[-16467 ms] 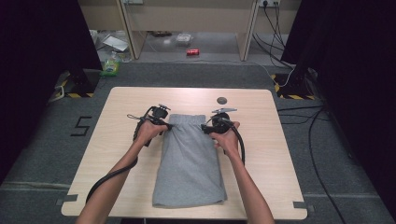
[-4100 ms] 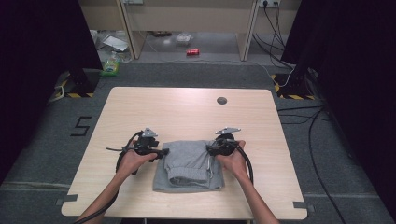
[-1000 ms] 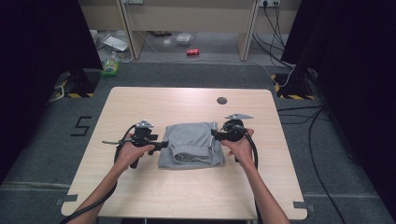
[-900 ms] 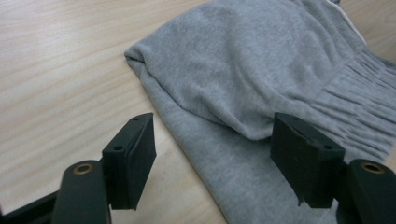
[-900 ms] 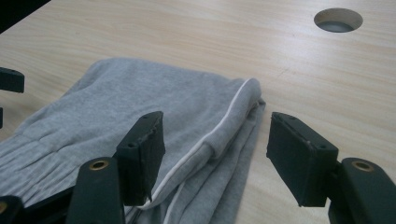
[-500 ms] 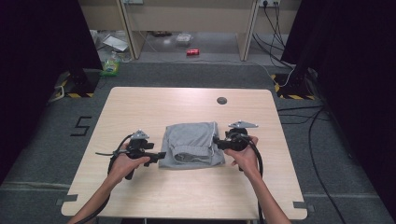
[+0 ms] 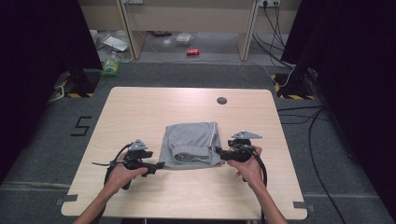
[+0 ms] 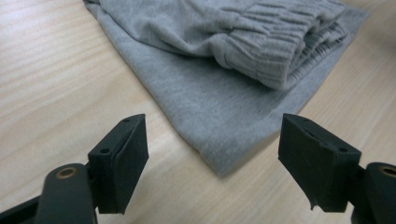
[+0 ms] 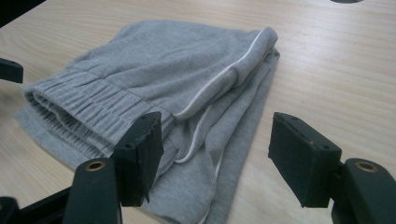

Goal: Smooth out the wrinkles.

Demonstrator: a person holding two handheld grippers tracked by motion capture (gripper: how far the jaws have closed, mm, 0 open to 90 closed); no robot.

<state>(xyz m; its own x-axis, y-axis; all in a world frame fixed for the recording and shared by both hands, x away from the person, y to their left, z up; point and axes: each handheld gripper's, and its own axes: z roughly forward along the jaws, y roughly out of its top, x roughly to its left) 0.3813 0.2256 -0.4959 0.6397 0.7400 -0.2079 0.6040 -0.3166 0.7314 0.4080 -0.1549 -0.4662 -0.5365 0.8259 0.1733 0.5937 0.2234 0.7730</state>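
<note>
A folded grey garment point(image 7: 191, 143) with a ribbed waistband and a white side stripe lies in the middle of the wooden table point(image 7: 154, 105). My left gripper point(image 7: 158, 165) rests open just off its near left corner; the left gripper view has that corner of the garment point(image 8: 224, 116) lying between the spread jaws, untouched. My right gripper point(image 7: 218, 151) is open at the garment's right edge. In the right gripper view the striped edge of the garment point(image 9: 187, 88) lies in front of and between the jaws, with nothing pinched.
A small dark round disc point(image 7: 222, 100) sits on the table behind the garment. Beyond the table are a carpeted floor, cables point(image 7: 299, 116) at the right, and clutter under a bench at the back.
Over the earlier frames the long garment was folded into a compact stack. In the last second both grippers slid outward and toward me, off the garment's sides.
</note>
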